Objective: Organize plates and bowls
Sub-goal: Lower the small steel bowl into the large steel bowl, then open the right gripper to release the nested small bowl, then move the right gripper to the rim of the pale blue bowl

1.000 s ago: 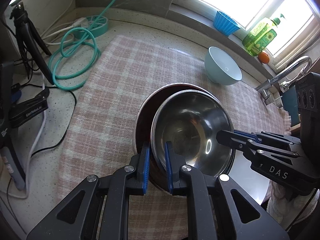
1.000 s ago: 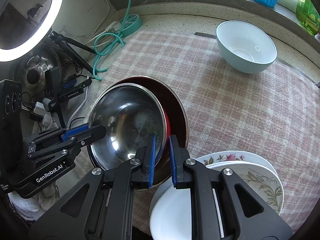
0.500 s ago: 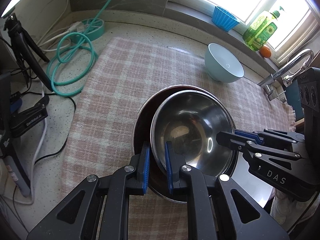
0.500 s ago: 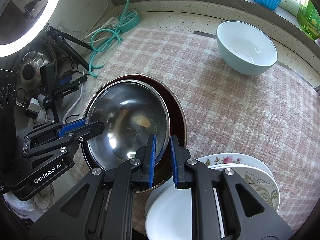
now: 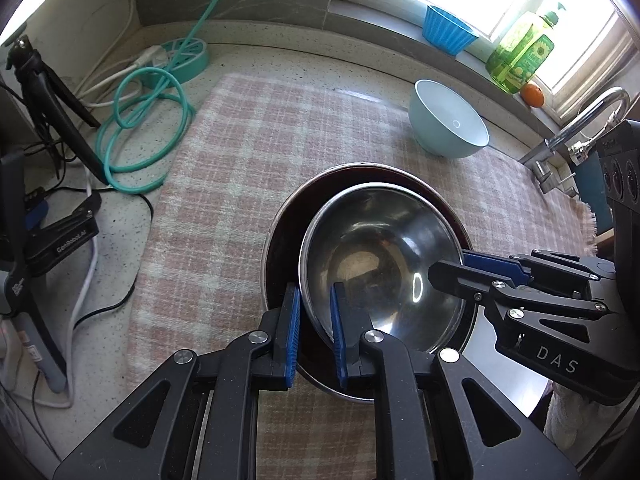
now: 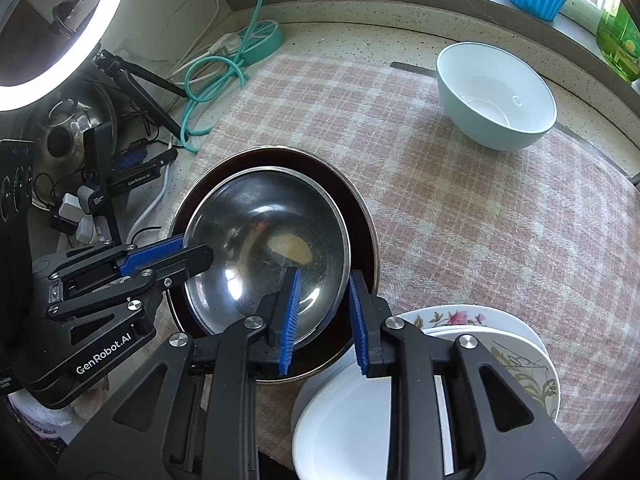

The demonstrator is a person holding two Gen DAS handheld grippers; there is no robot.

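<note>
From the left wrist, a speckled stone tabletop (image 5: 256, 60) runs back to a windowsill, and a pink checked cloth (image 5: 224, 184) covers most of it. A teal hose (image 5: 140, 120) loops at the cloth's far left corner, beside a black tripod (image 5: 52, 88) and loose cables. On the sill stand a blue ribbed cup (image 5: 446, 30) and a green bottle (image 5: 520, 56); a tap (image 5: 580, 120) rises at the right edge. A pale blue bowl (image 5: 448, 126) sits on the cloth near the far edge, well apart from the rest. The steel bowl (image 5: 380, 264) lies nested inside a darker, wider bowl (image 5: 280, 248) near the front edge. The left gripper (image 5: 314, 332) pinches the steel bowl's near rim, one pad inside and one outside. The right gripper (image 5: 450, 270) reaches in from the right at the opposite rim.

From the right wrist, the same cloth shows broad open room between the nested bowls and the pale blue bowl (image 6: 496, 96). A ring light (image 6: 60, 60) glows at the left. The right gripper (image 6: 322, 320) has just been opening: its pads now stand apart on either side of the steel bowl's (image 6: 256, 232) rim (no longer pressing it). Stacked plates (image 6: 520, 360), one flowered, lie just beside the darker bowl (image 6: 360, 216) at the front right.
</note>
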